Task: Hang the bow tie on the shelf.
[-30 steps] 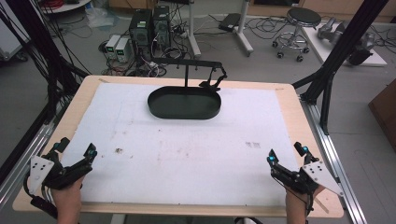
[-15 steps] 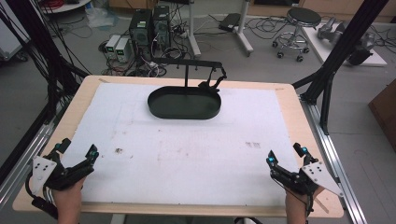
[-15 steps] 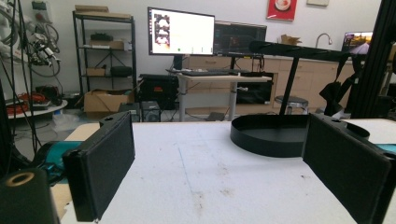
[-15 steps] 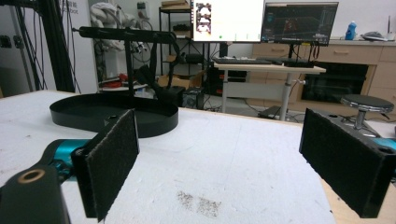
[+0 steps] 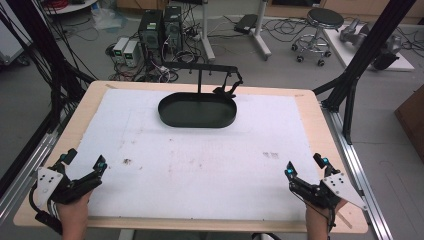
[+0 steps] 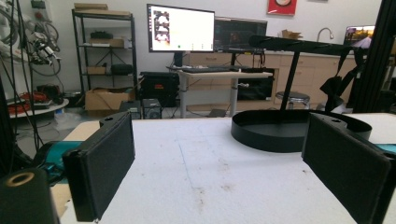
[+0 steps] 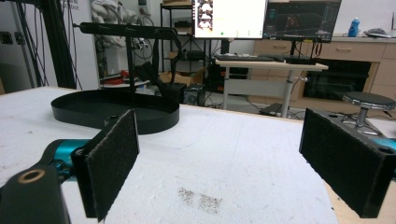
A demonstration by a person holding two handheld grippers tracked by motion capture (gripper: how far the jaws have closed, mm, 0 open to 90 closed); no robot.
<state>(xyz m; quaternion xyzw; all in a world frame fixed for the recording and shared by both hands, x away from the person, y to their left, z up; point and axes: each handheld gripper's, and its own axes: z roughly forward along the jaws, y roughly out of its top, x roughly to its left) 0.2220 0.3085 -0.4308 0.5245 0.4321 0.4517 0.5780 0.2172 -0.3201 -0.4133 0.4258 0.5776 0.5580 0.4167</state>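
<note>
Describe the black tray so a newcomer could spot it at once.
Start at the white sheet covering the wooden table. Near its far edge, midway across, sits the black tray: oval and shallow. A thin post rises behind it to a bar, and nothing else stands on the sheet.

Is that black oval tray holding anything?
Empty: the black oval tray shows a bare dark floor from above; only its stand's thin post rises behind it.

We hold two black grippers: the left gripper (image 5: 84,163) and right gripper (image 5: 305,165) each carry teal-tipped jaws, a grey three-cornered plate with small dark holes, and a black cable.
</note>
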